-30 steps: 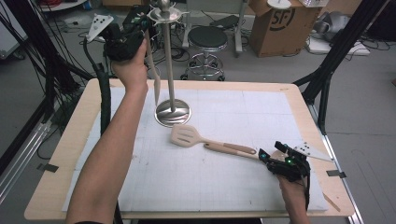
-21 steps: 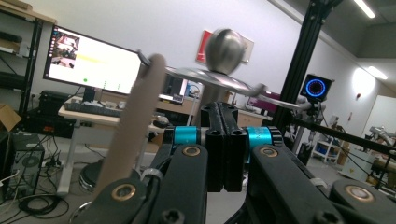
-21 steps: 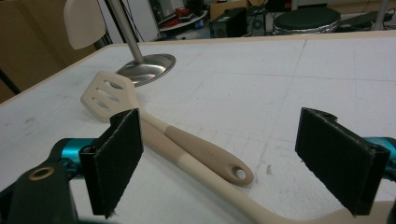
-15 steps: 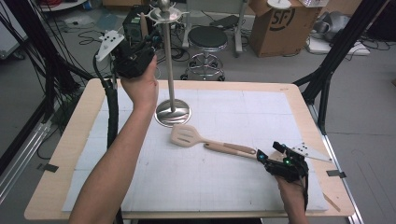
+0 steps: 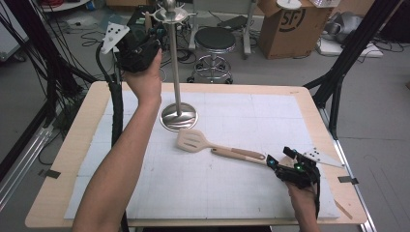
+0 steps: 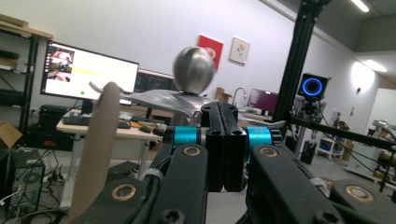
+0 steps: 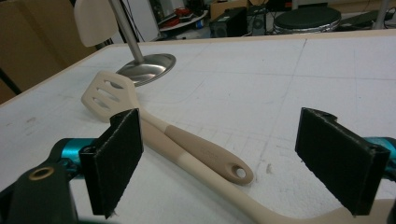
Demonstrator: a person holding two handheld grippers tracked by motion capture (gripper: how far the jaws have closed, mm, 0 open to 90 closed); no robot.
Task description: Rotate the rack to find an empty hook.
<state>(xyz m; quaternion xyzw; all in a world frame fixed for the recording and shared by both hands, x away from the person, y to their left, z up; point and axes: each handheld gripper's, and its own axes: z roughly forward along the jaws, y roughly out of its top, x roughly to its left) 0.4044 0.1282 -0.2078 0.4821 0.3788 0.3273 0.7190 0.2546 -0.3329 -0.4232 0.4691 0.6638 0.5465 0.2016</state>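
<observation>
A steel stand [image 5: 176, 72] rises from a round base [image 7: 147, 67] at the back of the white mat. My left gripper [image 5: 150, 34] is held high beside its top, jaws shut [image 6: 224, 109] with nothing visible between them, just below the ball [image 6: 194, 70] and hook disc. A beige utensil [image 6: 98, 149] hangs to the left of the jaws; its head [image 7: 93, 18] shows beside the pole. A slotted beige spatula [image 5: 193, 141] lies flat on the mat with a tan grip [image 7: 205, 156]. A second pale handle [image 7: 261, 203] runs alongside. My right gripper [image 5: 279, 157] is open [image 7: 229, 158], straddling the handle ends.
The white gridded mat [image 5: 217, 193] covers a wooden table [image 5: 63, 193]. A black frame strut [image 5: 338, 72] rises at the right rear corner. Behind the table stand a stool [image 5: 215, 41] and a cardboard box [image 5: 290, 19]. Cables hang at the left.
My left hand has shifted a little to the right, closer to the stand's top. The right gripper and the spatula have stayed where they were.
</observation>
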